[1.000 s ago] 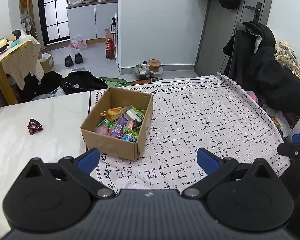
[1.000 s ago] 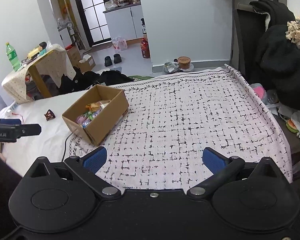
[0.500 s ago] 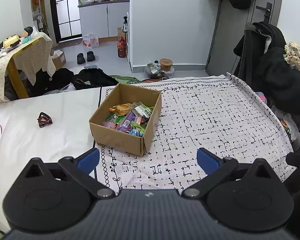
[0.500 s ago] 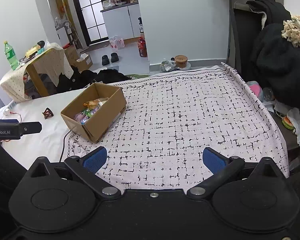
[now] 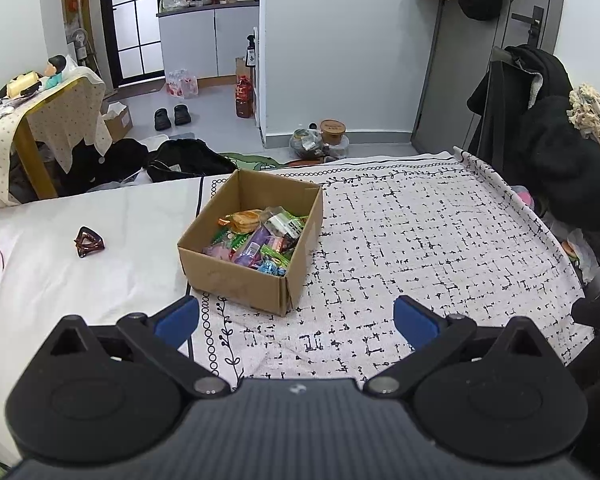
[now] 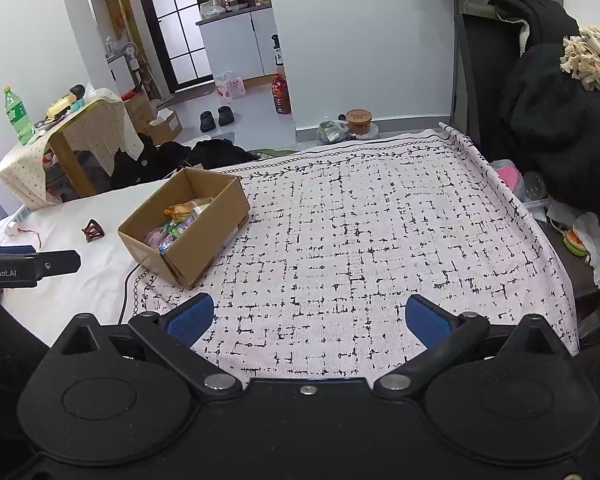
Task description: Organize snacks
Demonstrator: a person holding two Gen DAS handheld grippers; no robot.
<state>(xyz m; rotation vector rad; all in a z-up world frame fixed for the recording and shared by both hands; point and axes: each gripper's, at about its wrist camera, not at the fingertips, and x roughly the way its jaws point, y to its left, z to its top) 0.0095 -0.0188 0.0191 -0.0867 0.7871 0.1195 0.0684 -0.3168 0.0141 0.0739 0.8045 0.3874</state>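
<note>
From my feed: matt brown cardboard box (image 5: 236, 280), glossy plastic snack wrappers (image 5: 260, 240) inside, woven cloth (image 5: 420, 248) underneath, matt black plastic gripper (image 6: 306, 320).

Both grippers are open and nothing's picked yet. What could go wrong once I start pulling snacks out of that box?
1. The snack packets lie heaped and overlapping in the open brown cardboard box; a grab may lift several or drop one.
2. The box looks light, so the open left gripper could drag it along the patterned white cloth.
3. The open right gripper reaching in too could crowd the left.

Open cardboard box (image 5: 256, 258) holds colourful snack packets (image 5: 260, 236).
</note>
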